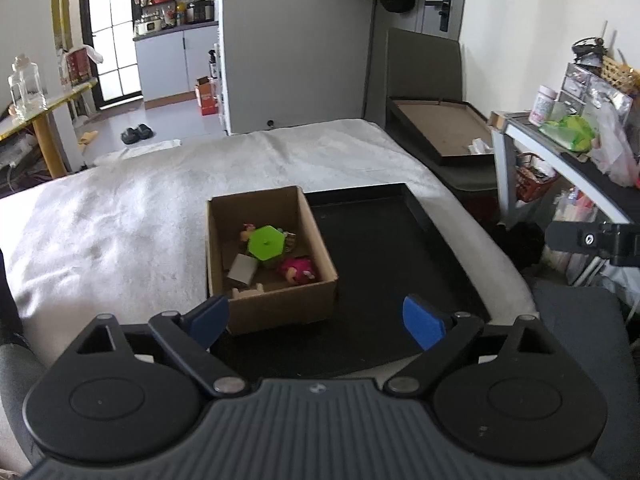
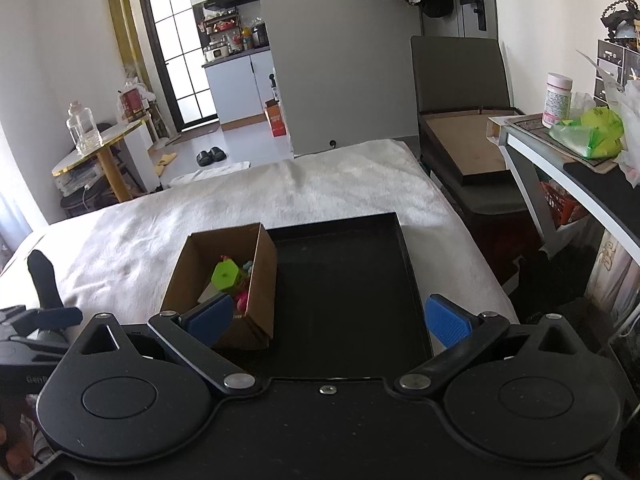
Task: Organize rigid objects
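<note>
An open cardboard box [image 1: 280, 312] sits at the left side of a black tray [image 1: 384, 248] on a white blanket. Inside lie a green hexagonal toy [image 1: 266, 243], a pink toy [image 1: 298, 270], a small grey box [image 1: 242, 269] and a wooden piece [image 1: 248, 291]. My left gripper [image 1: 318, 322] is open and empty, held just before the box's near wall. In the right wrist view the box [image 2: 262, 280] and tray [image 2: 344, 288] show again, with the green toy [image 2: 225, 274] inside. My right gripper [image 2: 328, 320] is open and empty above the tray's near edge.
The white blanket [image 1: 140, 208] covers the bed. A dark chair with a flat cardboard tray [image 1: 444, 128] stands behind right. A cluttered desk [image 1: 580, 144] is at the right. A yellow-edged side table with a glass jar [image 2: 84, 128] stands left. The other gripper shows at the left edge [image 2: 36, 320].
</note>
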The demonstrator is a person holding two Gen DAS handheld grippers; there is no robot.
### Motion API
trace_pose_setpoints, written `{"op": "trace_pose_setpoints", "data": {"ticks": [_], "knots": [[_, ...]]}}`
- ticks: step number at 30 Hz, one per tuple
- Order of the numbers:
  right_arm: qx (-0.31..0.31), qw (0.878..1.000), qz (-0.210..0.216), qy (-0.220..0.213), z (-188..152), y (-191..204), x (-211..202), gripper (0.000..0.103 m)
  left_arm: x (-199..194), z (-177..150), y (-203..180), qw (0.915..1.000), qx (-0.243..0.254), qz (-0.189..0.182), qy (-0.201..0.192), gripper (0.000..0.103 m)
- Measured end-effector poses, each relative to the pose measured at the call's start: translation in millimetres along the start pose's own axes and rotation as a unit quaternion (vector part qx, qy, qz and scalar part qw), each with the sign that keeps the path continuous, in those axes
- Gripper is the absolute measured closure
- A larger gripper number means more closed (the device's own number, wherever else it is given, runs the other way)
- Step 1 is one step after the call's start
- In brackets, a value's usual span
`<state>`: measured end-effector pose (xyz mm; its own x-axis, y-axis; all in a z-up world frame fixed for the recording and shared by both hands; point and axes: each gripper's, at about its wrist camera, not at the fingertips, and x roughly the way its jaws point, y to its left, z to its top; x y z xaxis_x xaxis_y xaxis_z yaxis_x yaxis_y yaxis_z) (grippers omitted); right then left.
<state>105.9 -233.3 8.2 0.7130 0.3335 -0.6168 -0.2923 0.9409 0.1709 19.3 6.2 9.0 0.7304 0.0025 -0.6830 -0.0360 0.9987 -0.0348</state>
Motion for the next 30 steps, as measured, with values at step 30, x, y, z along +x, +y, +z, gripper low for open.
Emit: {"op": "trace_pose_setpoints", "data": {"ticks": [30], "knots": [[0.003,0.999,-0.024,0.04,-27,14,-22,0.0,-17,-5,-3,1.0,0.005,-0.003,0.002,0.004]]}}
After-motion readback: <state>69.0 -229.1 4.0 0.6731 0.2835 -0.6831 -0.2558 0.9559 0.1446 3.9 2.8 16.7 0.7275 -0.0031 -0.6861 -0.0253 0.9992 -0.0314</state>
